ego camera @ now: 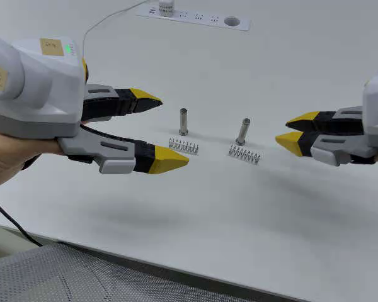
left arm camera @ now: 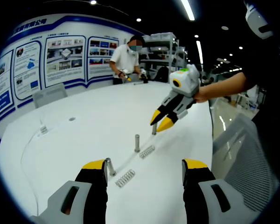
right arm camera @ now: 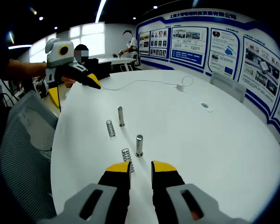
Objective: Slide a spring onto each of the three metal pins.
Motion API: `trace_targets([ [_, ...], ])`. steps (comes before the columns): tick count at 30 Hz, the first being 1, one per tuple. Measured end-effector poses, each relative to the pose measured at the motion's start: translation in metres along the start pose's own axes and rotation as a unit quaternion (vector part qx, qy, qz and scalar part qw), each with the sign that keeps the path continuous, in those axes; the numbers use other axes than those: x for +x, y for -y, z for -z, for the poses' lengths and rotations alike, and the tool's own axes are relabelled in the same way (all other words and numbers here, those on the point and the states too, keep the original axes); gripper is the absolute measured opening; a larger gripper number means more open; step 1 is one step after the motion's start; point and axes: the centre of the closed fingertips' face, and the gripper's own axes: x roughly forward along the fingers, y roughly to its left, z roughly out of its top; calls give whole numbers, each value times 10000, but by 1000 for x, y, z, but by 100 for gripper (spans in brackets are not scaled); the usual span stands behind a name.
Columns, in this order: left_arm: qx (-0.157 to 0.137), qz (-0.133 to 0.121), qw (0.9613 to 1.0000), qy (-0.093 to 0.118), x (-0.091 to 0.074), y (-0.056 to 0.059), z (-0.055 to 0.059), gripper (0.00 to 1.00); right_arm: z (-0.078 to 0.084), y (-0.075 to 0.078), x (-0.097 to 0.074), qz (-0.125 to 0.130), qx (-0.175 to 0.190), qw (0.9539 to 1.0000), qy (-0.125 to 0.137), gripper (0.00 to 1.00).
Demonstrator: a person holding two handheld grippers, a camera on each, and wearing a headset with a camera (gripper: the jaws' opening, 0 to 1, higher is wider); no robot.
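Two grey metal pins stand upright on the white table, one at the left and one at the right. A loose spring lies flat in front of each, the left spring and the right spring. My left gripper hovers just left of the left pin, open wide and empty. My right gripper hovers right of the right pin, open only narrowly, nothing between its fingers. The left gripper view has the near pin, its spring, the second pin and a third small upright pin under the right gripper.
A white socket strip with a thin cable lies at the table's far edge. A grey mesh chair sits below the near table edge. A person stands at another table in the background.
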Motion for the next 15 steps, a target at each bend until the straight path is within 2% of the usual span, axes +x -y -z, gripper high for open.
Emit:
trace_targets([
  [4,-87,-66,9998,136,-6,-8,-6,68,8,-11,15,-205,-18,9996,-172,17],
  [9,-124,-129,9997,168,-9,-14,-8,68,15,-14,31,-330,0,9990,-313,17],
  [15,-142,-153,9996,175,-11,-13,-7,67,20,-18,45,-476,-88,9979,-424,17],
])
